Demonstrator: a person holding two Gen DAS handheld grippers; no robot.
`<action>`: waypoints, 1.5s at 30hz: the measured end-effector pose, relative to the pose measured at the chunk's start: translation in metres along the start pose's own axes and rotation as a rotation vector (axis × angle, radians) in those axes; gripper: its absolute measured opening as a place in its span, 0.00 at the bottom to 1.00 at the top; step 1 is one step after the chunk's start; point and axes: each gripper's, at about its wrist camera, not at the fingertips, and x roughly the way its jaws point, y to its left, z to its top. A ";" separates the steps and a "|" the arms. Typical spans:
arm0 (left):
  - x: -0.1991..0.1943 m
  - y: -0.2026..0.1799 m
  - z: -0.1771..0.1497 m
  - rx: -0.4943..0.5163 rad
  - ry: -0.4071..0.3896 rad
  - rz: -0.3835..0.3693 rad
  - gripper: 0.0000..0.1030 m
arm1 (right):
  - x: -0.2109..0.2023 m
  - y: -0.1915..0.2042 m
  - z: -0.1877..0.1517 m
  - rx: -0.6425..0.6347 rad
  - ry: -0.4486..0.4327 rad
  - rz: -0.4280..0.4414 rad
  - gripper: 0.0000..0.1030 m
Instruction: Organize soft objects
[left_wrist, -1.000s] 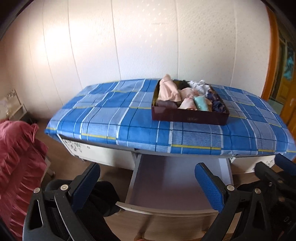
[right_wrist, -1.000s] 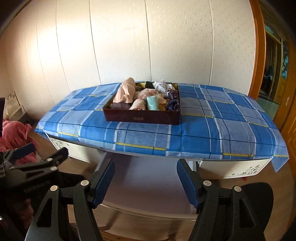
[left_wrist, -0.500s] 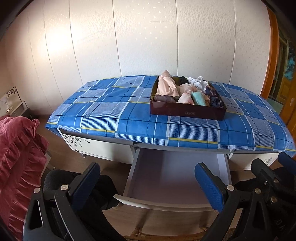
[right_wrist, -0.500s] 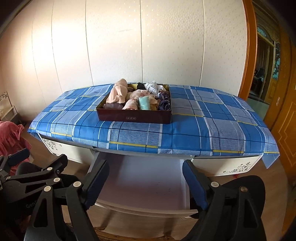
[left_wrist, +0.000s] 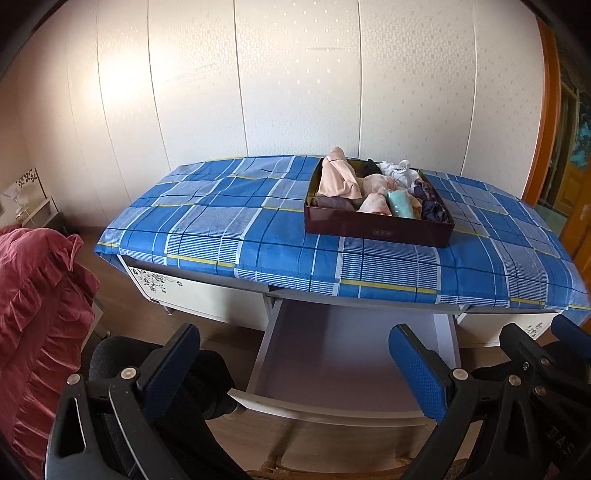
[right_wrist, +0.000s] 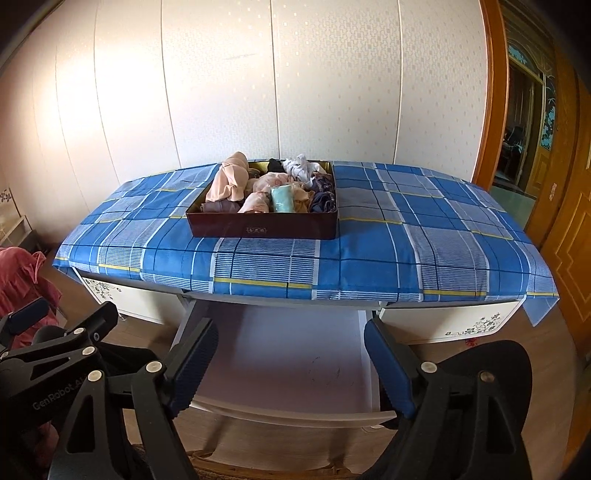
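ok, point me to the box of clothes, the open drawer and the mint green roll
box of clothes (right_wrist: 262, 230), right wrist view, on its dark front wall.
open drawer (right_wrist: 288, 365), right wrist view, on its bare floor.
mint green roll (right_wrist: 282, 199), right wrist view, on the middle of the roll.

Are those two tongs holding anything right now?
Nothing. The left tongs and the right tongs both stand open and empty, apart from the box of clothes.
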 end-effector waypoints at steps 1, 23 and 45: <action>0.000 0.000 0.000 0.000 0.000 -0.002 1.00 | 0.000 -0.001 0.000 0.003 0.002 -0.001 0.80; -0.005 -0.005 -0.002 0.008 -0.015 -0.004 1.00 | 0.004 -0.007 0.000 0.025 0.022 -0.017 0.80; -0.005 -0.010 -0.002 0.013 -0.017 -0.017 1.00 | 0.010 -0.006 -0.003 0.033 0.049 -0.013 0.80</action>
